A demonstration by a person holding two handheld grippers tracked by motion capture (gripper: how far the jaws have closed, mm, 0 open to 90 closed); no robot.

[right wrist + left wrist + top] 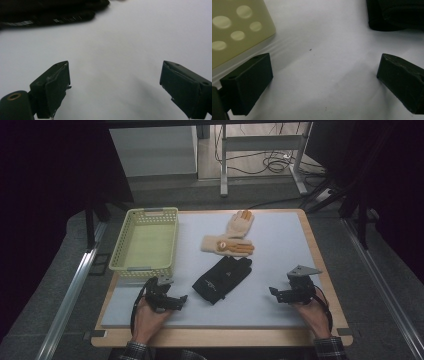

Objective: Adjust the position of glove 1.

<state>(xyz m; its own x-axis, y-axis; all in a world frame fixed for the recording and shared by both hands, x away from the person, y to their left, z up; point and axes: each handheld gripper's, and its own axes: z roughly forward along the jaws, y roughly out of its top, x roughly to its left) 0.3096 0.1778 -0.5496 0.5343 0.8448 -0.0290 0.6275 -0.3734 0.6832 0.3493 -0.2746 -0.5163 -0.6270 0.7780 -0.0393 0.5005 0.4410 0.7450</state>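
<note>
Black cloth makes up the glove [223, 278] lying flat on the white mat [280, 255], right between the two tongs. It looks soft and floppy, and very light. It will bend and droop when it is lifted, so I think it will not break and will not slide away much. A good place to pinch it looks like the wide cuff end, which points toward the person, or a fold of cloth near an edge.

The left tongs [176, 301] sit near the glove's cuff, just to one side of it and not touching. In the left gripper view the jaws are spread wide with only bare mat between them, and the glove [397, 15] is a dark shape up ahead at the far corner.

The right tongs [275, 293] are farther off on the glove's other side, well apart from it. Their jaws are spread wide too, with nothing in them, and the glove [50, 12] lies ahead of them.

Past the glove, away from both tongs, lie two tan gloves [232, 237], touching each other. A pale green basket [145, 240] stands past the left tongs, near them.
</note>
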